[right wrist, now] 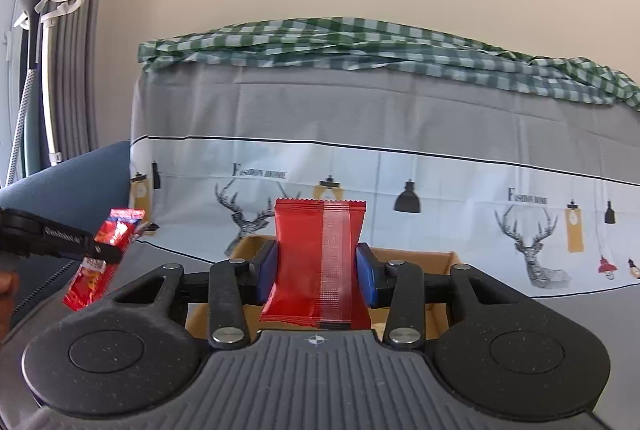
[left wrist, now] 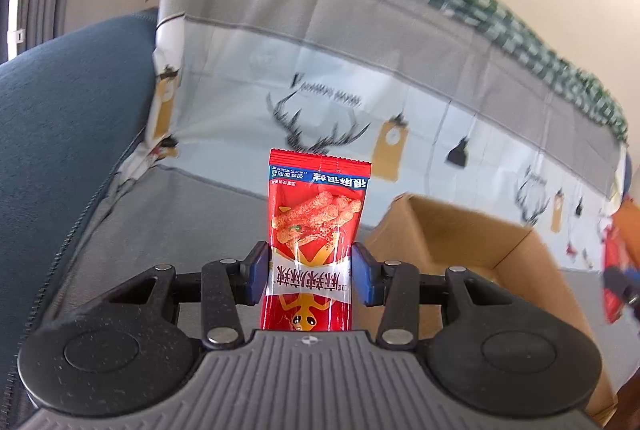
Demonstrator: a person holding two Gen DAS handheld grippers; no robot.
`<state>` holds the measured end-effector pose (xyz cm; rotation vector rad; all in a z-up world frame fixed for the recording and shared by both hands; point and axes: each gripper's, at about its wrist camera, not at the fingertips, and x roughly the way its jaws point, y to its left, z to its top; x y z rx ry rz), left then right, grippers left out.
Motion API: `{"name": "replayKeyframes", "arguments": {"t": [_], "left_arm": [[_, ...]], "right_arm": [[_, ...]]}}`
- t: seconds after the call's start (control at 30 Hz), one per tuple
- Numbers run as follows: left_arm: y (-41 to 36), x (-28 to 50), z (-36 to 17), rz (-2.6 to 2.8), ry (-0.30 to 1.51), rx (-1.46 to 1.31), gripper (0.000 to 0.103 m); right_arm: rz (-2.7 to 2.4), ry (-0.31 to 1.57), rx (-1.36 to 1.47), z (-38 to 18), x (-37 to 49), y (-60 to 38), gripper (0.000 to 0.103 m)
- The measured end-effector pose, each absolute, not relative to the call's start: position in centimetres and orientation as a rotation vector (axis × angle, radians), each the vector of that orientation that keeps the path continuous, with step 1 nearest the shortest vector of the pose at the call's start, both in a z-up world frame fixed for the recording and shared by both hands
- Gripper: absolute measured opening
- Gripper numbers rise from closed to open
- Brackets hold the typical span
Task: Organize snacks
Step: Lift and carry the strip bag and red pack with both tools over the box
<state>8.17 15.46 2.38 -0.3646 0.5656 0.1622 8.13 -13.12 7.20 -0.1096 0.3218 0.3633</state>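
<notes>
Overhead, two gripped red snack packets (left wrist: 316, 230) (right wrist: 318, 266), clear of cardboard box rim (left wrist: 460, 214)

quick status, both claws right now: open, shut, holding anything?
Left claw: shut on a red snack packet, printed face showing.
Right claw: shut on a second red packet, seam side showing, above the cardboard box.

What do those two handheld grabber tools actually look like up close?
Both look alike. The left gripper and right gripper each have a grey ribbed body with a small round crosshair mark, two round black speckled housings, black linkage bars joined by silver rivets, and two fingers with blue pads. No cables or sleeves show.
</notes>
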Motion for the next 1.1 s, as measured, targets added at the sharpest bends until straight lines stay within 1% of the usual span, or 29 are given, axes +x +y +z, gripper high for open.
{"name": "replayKeyframes", "arguments": {"t": [0.2,0.5,0.83,1.1], "left_arm": [[10.6,8.6,3.9,0.059,0.451,-0.357,0.048],[4.1,10.4,4.1,-0.116,0.416,-0.298,0.048],[1.1,11.5,3.2,-0.194,0.439,-0.282,0.048],[0.9,11.5,3.1,-0.208,0.440,-0.274,0.048]], "right_arm": [[0.330,0.328,-0.134,6.5,8.5,-15.1,0.043],[0.279,0.344,-0.164,5.6,9.6,-16.9,0.043],[0.268,0.356,-0.193,5.0,10.1,-16.9,0.043],[0.272,0.355,-0.200,5.0,10.1,-16.5,0.043]]}}
